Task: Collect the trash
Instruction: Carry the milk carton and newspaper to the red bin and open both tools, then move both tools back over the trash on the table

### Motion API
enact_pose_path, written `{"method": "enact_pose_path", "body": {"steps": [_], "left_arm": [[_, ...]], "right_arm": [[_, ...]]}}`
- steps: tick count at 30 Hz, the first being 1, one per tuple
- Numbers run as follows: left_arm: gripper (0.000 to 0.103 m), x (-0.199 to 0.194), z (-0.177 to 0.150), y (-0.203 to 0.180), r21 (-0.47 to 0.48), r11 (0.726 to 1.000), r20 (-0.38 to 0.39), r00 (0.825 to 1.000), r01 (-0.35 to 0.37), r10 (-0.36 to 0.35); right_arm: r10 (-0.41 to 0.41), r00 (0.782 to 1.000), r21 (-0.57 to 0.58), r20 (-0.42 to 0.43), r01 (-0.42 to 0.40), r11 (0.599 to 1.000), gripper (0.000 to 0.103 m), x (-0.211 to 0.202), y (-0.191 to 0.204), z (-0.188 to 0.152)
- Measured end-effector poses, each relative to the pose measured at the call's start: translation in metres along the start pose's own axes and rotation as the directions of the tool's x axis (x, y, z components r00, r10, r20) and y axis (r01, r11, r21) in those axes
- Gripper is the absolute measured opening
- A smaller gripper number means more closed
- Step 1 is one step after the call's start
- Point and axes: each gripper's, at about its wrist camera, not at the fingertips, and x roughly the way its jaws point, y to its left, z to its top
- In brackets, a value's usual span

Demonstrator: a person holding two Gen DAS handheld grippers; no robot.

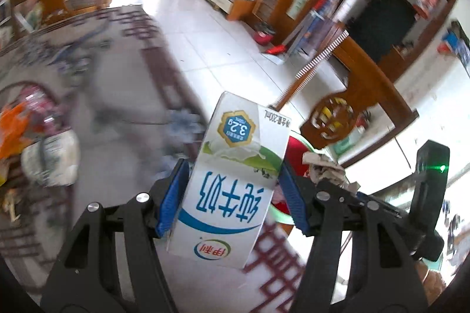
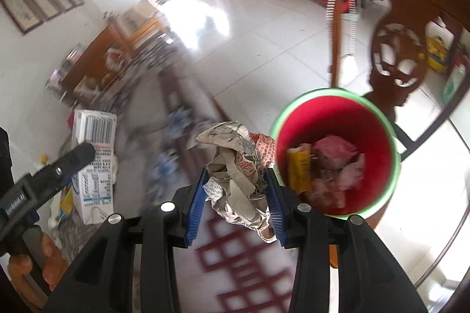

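We had each tool clamped on trash — the left tool [image 1: 232,192] on the milk carton [image 1: 235,172], the right tool [image 2: 236,203] on crumpled paper [image 2: 238,163] — carried toward the red bin [image 2: 337,119] at two o'clock for dropping.

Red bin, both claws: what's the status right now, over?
Left gripper clamped on milk carton. Right gripper clamped on crumpled paper wad. Red bin beside it, part-filled. Nothing blocking.

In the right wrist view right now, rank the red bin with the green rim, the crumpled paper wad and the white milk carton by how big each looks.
1. Red bin with green rim, largest.
2. Crumpled paper wad and white milk carton: they look alike in size, and the wad sits nearer the camera, so I leave them unranked.
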Motion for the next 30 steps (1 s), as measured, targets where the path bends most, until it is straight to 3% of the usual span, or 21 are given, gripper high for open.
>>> {"method": "enact_pose_path", "body": {"steps": [6,14,18,20,22,30], "left_arm": [[0.058,0.050,0.012,-0.052,0.072,0.996,-0.075,0.996,0.061,-0.055],[0.056,0.094,0.019,-0.101,0.175,0.980,-0.136,0.988,0.096,-0.072],[0.056,0.106,0.021,-0.114,0.188,0.976,-0.143,0.986,0.108,-0.081],[0.070,0.109,0.021,-0.116,0.192,0.977,-0.138,0.988,0.097,-0.071],[0.074,0.109,0.021,-0.116,0.189,0.978,-0.130,0.989,0.091,-0.067],[0.082,0.089,0.017,-0.097,0.173,0.984,-0.098,0.995,0.047,-0.030]], "right_arm": [[-0.045,0.999,0.115,0.023,0.042,0.992,0.038,-0.008,-0.065,0.020],[-0.066,0.997,0.182,0.048,0.056,0.982,0.038,-0.015,-0.113,0.039],[-0.049,0.998,0.208,0.042,0.039,0.977,0.051,-0.011,-0.131,0.045],[-0.041,0.998,0.226,0.043,0.030,0.974,0.061,-0.008,-0.136,0.047],[-0.038,0.998,0.245,0.042,0.026,0.969,0.074,-0.007,-0.142,0.048],[-0.029,0.999,0.255,0.036,0.019,0.967,0.074,-0.006,-0.140,0.045]]}}
